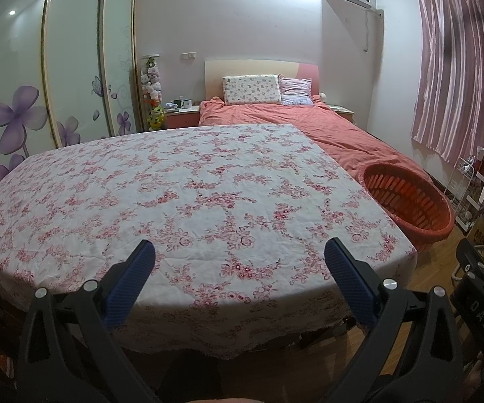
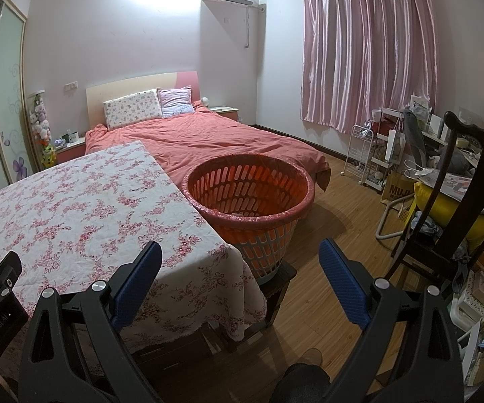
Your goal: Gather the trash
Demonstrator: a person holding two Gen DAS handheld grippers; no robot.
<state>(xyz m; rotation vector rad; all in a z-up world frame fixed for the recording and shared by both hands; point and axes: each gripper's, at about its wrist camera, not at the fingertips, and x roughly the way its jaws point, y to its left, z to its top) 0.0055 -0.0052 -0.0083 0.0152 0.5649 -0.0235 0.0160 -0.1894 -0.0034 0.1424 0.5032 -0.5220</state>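
Left wrist view shows no trash on the floral-cloth tabletop (image 1: 188, 194) — both claws, left claw (image 1: 240, 252) and right claw (image 2: 240, 252), gape empty; scan beyond before approaching the orange slotted plastic basket (image 2: 248, 184).

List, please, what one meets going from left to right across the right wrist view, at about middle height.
Wardrobe door → stuffed toys → floral tablecloth → orange basket → white wire rack → dark wooden chair.

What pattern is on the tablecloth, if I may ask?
White tablecloth with pink-red floral print; clearest in the left wrist view.
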